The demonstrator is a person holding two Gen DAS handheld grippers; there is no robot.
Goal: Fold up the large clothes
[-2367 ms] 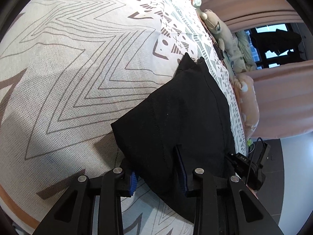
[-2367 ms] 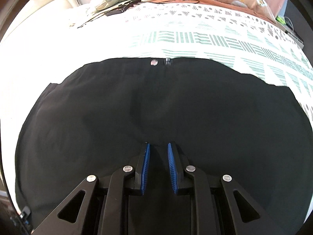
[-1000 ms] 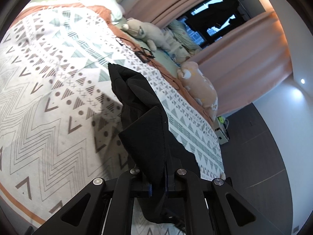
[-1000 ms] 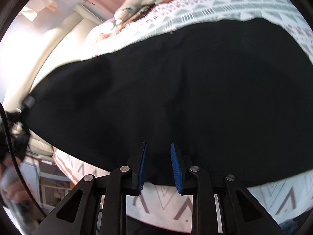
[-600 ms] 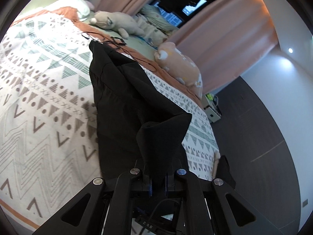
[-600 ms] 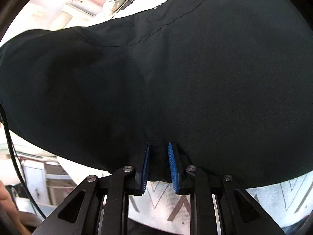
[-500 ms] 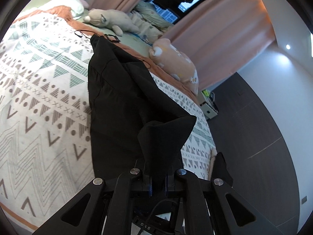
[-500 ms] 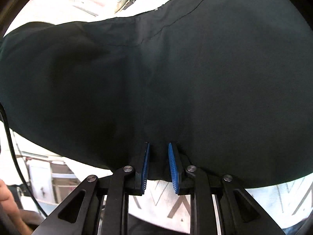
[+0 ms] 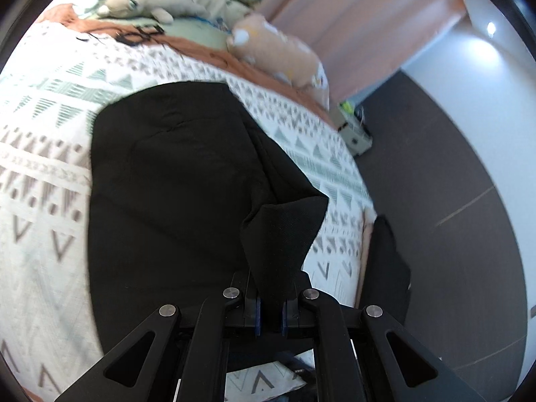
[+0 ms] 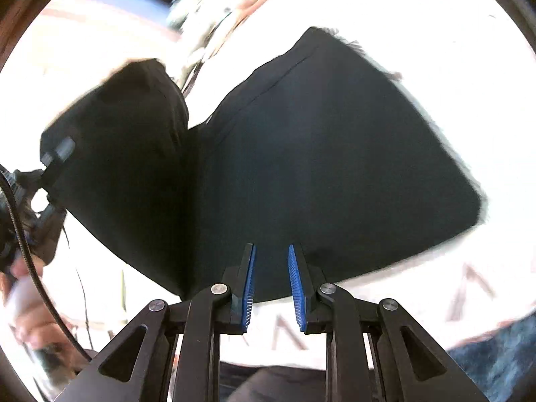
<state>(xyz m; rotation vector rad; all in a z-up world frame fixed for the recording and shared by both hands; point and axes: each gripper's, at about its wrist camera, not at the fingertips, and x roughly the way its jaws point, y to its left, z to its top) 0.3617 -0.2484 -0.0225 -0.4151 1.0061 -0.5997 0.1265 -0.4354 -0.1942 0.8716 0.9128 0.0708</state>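
- Left gripper [image 9: 269,313]: we note its jaws pressed together on a bunched corner of the black garment [image 9: 174,181], which rises from the pads as a peaked flap. The rest of the cloth lies across the patterned bedspread [image 9: 43,174], with a second dark piece hanging off the bed edge at the far right (same garment or not, we cannot tell).
- Right gripper [image 10: 270,284]: the blue pads stand apart with a clear gap. The garment's near edge sits between and just beyond them, but we cannot confirm any contact; we log it as not holding.
- In the right wrist view the garment [image 10: 301,154] shows a deep vertical crease, one panel angled up at the left, the other lying flatter to the right.
- Risk: with only one corner pinched, we judge the fold could land skewed, the free side dragging or bunching as the held corner travels.
- Risk: the pinch is on a thick wad; layers may slip out unevenly if tension rises.
- Risk: the crease could set off-centre if the loose panel collapses early.
- Hard to read: the right wrist view is overexposed and motion-blurred, so the bedspread there is washed out; the plush toys [image 9: 274,53] and curtain [image 9: 361,23] are clear only in the left wrist view. Garment type stays undetermined.
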